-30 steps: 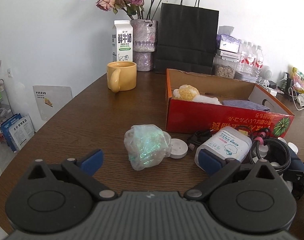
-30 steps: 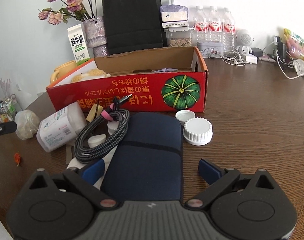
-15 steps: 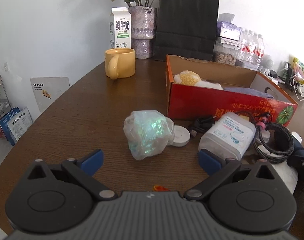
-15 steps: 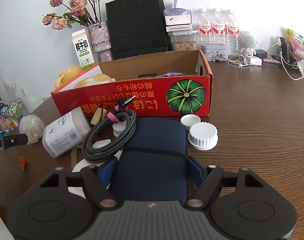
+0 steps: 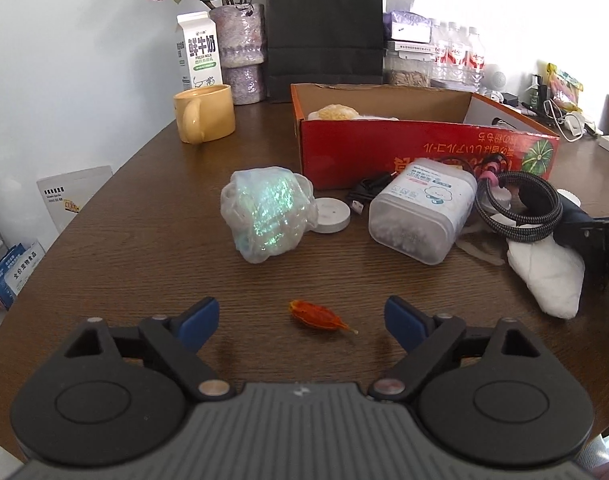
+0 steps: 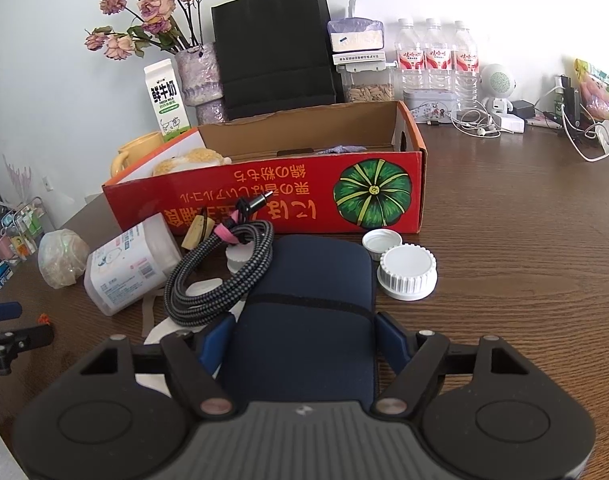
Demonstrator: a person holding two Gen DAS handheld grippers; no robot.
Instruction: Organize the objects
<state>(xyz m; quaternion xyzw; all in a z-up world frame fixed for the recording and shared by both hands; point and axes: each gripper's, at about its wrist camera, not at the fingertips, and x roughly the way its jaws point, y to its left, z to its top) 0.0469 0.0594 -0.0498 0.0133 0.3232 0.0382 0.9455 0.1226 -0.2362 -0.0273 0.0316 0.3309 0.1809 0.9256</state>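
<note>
My right gripper (image 6: 304, 334) is shut on a dark blue pouch (image 6: 308, 300) that lies on the table, its pads pressed on both sides. A braided cable coil (image 6: 220, 276) rests on the pouch's left edge. Behind stands a red cardboard box (image 6: 288, 196) with a plush toy (image 6: 188, 160) inside. My left gripper (image 5: 302, 314) is open and empty, with a small orange dried petal (image 5: 318, 316) between its fingers. Beyond it lie an iridescent plastic bag (image 5: 266, 212), a white round lid (image 5: 330, 220) and a clear tub on its side (image 5: 422, 208).
A white ribbed cap (image 6: 408, 272) and a smaller cap (image 6: 378, 240) sit right of the pouch. A yellow mug (image 5: 204, 118), milk carton (image 5: 198, 54), vase (image 5: 240, 58), black paper bag (image 5: 324, 26) and water bottles (image 6: 436, 58) line the back. The table edge (image 5: 84, 216) curves at left.
My right gripper closed from open onto the dark blue pouch. My left gripper pulled back from the iridescent bag, bringing the orange petal into view between its fingers.
</note>
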